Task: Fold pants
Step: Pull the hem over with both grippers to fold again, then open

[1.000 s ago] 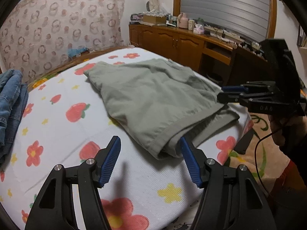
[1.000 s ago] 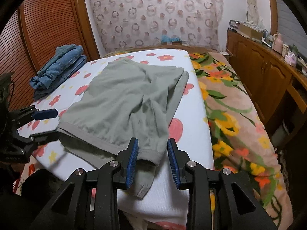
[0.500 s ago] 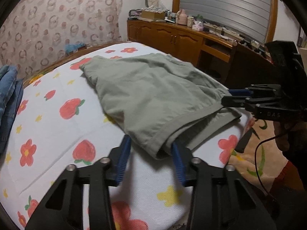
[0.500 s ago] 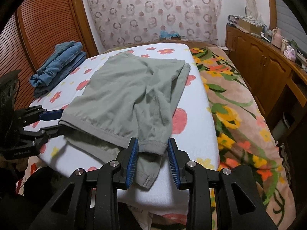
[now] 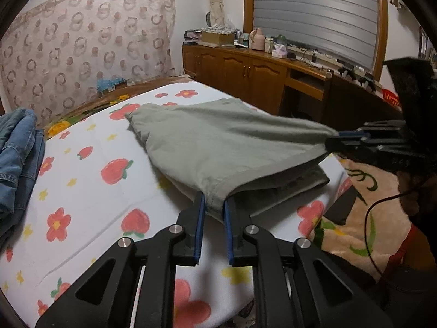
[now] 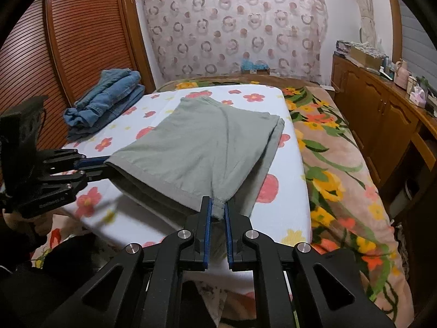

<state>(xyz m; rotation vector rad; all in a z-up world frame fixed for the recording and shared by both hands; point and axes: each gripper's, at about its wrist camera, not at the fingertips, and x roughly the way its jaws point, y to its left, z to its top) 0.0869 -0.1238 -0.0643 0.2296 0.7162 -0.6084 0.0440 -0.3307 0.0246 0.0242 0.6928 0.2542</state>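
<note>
Grey-green pants (image 5: 218,142) lie on the white flowered sheet (image 5: 90,191) of a bed, their near hem raised off it. My left gripper (image 5: 214,201) is closing on one corner of that hem, with the cloth pinched between its blue pads. My right gripper (image 6: 217,205) is closing on the other corner, also with cloth between its pads. In the left wrist view the right gripper (image 5: 331,142) holds its corner up at the right. In the right wrist view the left gripper (image 6: 106,164) grips the pants (image 6: 199,147) at the left.
Folded blue jeans (image 6: 109,98) lie on the sheet's far left side. A flowered blanket (image 6: 341,164) covers the bed to the right of the sheet. Wooden cabinets (image 6: 377,109) with clutter on top run along the right wall, and a slatted wooden door (image 6: 82,41) stands at the left.
Both grippers' jaws have narrowed from apart to pinching the hem corners. The near hem has come up off the sheet, most at the right gripper's corner.
</note>
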